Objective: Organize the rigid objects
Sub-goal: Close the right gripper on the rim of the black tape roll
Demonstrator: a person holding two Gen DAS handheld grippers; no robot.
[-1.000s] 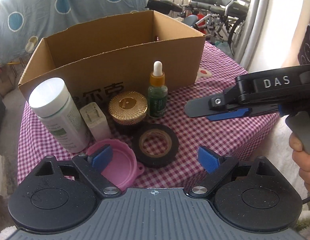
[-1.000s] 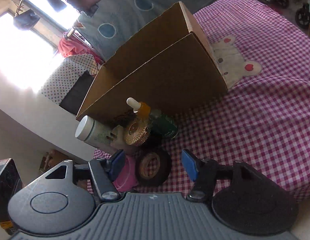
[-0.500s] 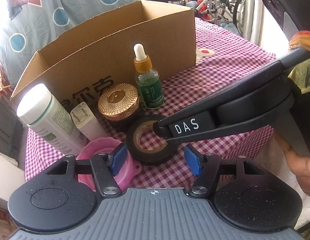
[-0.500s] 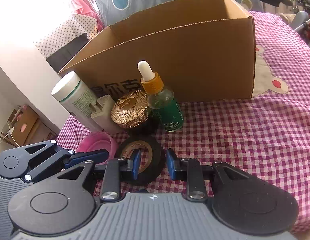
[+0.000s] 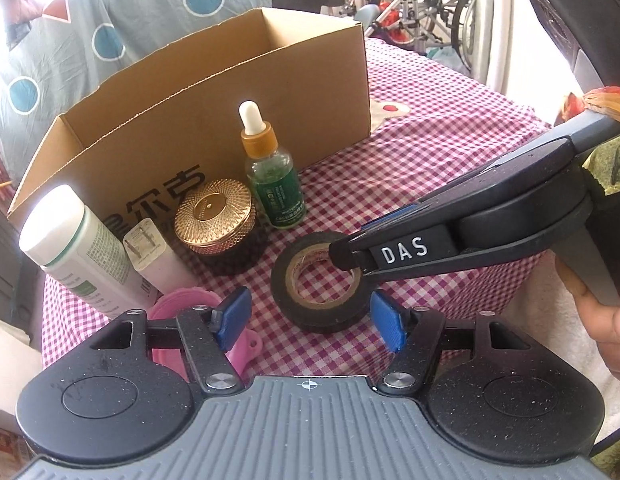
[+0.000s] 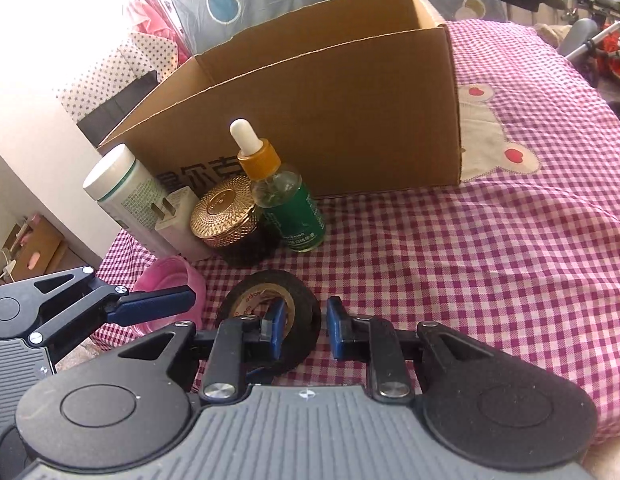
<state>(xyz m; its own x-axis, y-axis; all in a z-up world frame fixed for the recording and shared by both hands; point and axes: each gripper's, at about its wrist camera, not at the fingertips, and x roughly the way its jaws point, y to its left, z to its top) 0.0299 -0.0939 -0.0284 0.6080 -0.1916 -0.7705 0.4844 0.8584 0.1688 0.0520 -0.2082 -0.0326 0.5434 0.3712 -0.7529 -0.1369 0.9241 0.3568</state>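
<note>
Down in front of me, my right fingers [image 6: 302, 330] are closing on the near wall of a black tape roll [image 6: 300, 300]: one blue pad sits inside its hole, the other just outside its rim. Whether both pads already press it, I cannot tell. My left fingers [image 5: 310, 322] are spreading, nothing between them, the roll just beyond. A pink lid [image 5: 170, 308] lies by their left pad. Beyond the roll stand a gold-lidded jar [image 5: 216, 216], a green dropper bottle [image 5: 274, 184], a white charger [image 5: 150, 256] and a white bottle [image 5: 70, 248], before an open cardboard box [image 5: 214, 128] on the checked bench [image 6: 469, 260].
</note>
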